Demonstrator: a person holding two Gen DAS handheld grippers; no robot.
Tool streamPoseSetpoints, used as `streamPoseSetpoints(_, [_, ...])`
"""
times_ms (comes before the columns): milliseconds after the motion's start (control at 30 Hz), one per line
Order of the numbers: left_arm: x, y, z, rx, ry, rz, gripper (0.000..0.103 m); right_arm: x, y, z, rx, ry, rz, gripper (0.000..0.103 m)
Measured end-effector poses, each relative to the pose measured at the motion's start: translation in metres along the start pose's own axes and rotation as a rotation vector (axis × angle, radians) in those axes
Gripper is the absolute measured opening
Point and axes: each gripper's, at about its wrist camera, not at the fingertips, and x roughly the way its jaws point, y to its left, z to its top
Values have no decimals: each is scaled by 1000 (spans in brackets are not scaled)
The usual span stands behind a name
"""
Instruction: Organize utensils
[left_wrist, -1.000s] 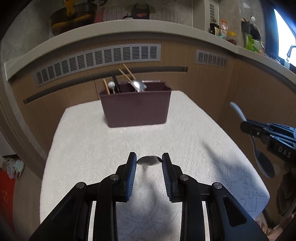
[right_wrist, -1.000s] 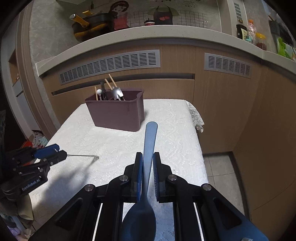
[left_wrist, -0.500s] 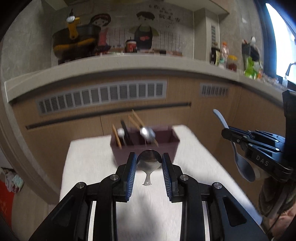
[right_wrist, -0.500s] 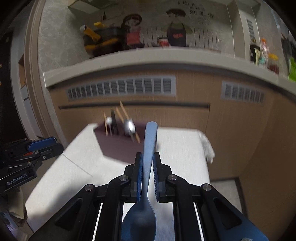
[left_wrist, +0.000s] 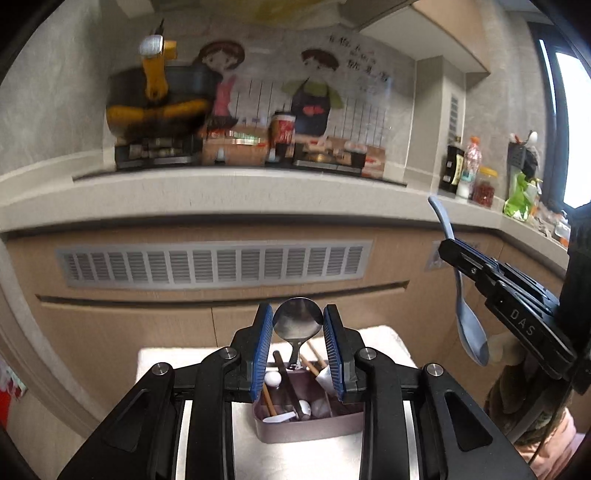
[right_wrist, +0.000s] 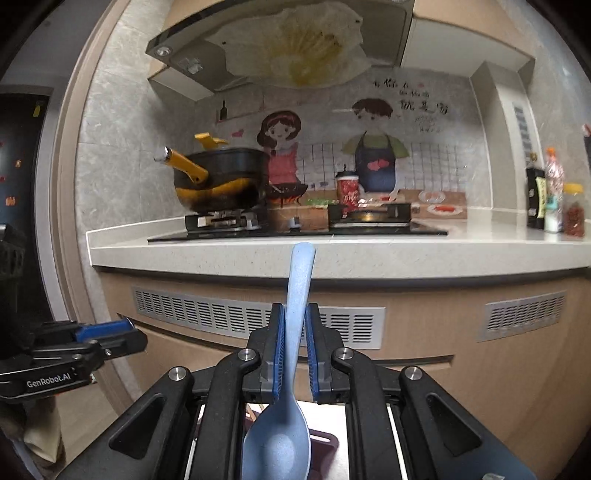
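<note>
Both grippers have lifted and moved in over the purple caddy (left_wrist: 308, 424), which was far across the white mat (left_wrist: 384, 336) a second ago. Left view shows caddy contents: chopsticks, white spoons; right view catches only its rim (right_wrist: 325, 441). Left gripper (left_wrist: 298, 328) clamps metal spoon (left_wrist: 297, 321) by the bowl, handle hanging down above caddy. Right gripper (right_wrist: 294, 343) is closed on blue spoon (right_wrist: 295, 325) mid-handle, bowl toward camera.

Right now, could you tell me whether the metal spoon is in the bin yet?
Not yet: the left gripper holds the metal spoon bowl-up above the bin.
</note>
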Motion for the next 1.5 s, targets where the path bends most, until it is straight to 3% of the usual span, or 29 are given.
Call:
streamPoseSetpoints(233, [37, 9, -19, -15, 89, -19, 29, 51, -4, -38, 30, 92, -19, 11])
streamPoseSetpoints(400, [64, 9, -30, -35, 139, -9, 29, 70, -4, -68, 21, 91, -73, 11])
streamPoseSetpoints(500, [72, 10, -40, -46, 159, 2, 30, 75, -7, -81, 31, 100, -63, 13])
streamPoseSetpoints(533, [74, 11, -43, -49, 166, 2, 32, 74, -7, -84, 33, 101, -60, 15])
streamPoseSetpoints(600, [76, 13, -49, -64, 174, 10, 45, 70, -10, -87, 36, 114, -59, 26])
streamPoseSetpoints(633, [75, 13, -52, -68, 172, 10, 54, 66, -11, -88, 43, 115, -62, 33])
streamPoseSetpoints(667, [72, 13, -55, -73, 167, 14, 56, 59, -14, -88, 51, 115, -66, 35])
streamPoseSetpoints(833, [51, 14, -72, -94, 151, 27, 57, 24, -18, -92, 47, 157, -106, 38])
streamPoseSetpoints(1000, [17, 8, -95, -96, 113, 57, 70, -30, -13, -96, 13, 156, -129, 46])
streamPoseSetpoints(1233, [-27, -12, -132, -91, 114, 77, 72, -91, -7, -107, -16, 165, -130, 53])
streamPoseSetpoints(1300, [-45, -18, -145, -96, 89, 97, 77, -112, -7, -115, -2, 169, -128, 59])
streamPoseSetpoints(1367, [-64, -24, -160, -104, 48, 134, 88, -131, -5, -125, 5, 167, -144, 74])
streamPoseSetpoints(1500, [-89, -39, -187, -94, 20, 177, 94, -154, 3, -148, -7, 215, -157, 85])
